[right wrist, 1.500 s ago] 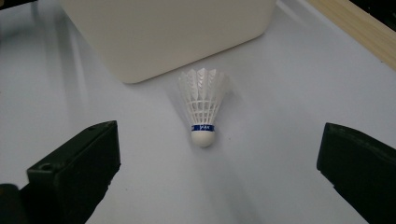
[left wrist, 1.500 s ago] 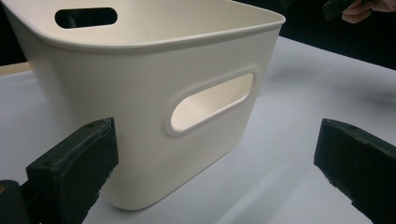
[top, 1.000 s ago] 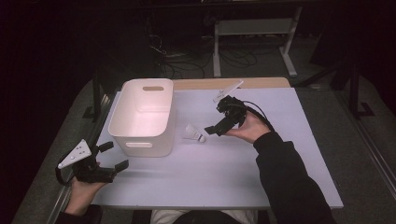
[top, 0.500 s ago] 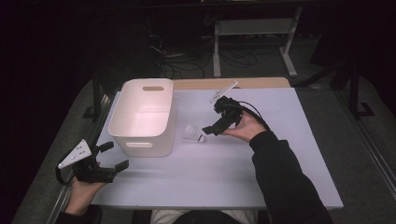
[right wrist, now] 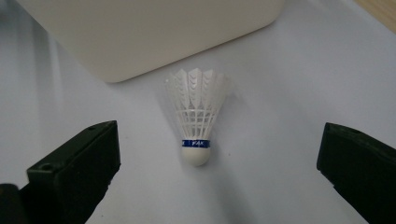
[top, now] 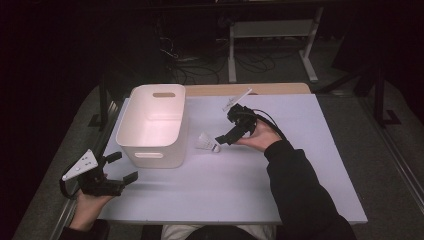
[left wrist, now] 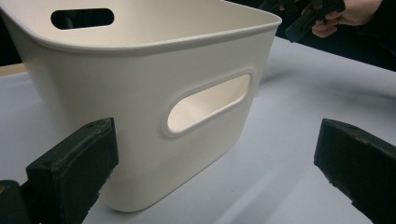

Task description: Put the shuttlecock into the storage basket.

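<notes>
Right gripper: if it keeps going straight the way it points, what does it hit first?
Most likely the shuttlecock, lying between the open jaws of the right gripper. The white bin sits just behind it.

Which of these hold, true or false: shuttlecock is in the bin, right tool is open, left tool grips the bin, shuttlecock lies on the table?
1. The shuttlecock is in the bin. False: it lies beside the bin.
2. The right tool is open. True.
3. The left tool grips the bin. False: its jaws stand open, apart from the bin.
4. The shuttlecock lies on the table. True.
</notes>
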A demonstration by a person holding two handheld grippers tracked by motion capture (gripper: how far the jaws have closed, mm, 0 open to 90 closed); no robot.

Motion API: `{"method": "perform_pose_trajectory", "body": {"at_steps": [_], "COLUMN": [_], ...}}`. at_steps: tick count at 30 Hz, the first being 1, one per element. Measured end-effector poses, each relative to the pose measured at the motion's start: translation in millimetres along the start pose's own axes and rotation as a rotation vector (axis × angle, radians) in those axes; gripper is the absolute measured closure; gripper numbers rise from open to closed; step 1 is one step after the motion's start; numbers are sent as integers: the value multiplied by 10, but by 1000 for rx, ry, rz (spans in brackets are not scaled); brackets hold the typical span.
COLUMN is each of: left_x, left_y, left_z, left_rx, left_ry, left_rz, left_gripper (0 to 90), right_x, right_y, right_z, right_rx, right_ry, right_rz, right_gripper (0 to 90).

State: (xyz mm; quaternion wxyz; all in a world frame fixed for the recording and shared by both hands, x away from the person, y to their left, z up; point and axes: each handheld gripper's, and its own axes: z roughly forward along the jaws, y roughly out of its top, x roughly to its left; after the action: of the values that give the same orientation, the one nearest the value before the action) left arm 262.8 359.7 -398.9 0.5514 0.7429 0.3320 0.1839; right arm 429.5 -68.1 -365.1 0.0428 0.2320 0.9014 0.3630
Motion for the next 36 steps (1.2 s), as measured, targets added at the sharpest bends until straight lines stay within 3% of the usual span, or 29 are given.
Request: {"method": "perform_pose_trajectory", "body": {"at_steps": [6,36], "left_x": [0,-4], "left_y": [0,3], "left_z": [4,-7], "left_rx": [2,-7], "left_ry": [-3,-11], "left_rz": [1,-1], "left_gripper": [0,0], "right_x": [-32,-80], "right_y": [-15,-78], "right_z": [55,465], "right_rx": [5,61], "right_ry": [-13,35], "right_rz": [-1,13], "right_gripper": [0,0]}}
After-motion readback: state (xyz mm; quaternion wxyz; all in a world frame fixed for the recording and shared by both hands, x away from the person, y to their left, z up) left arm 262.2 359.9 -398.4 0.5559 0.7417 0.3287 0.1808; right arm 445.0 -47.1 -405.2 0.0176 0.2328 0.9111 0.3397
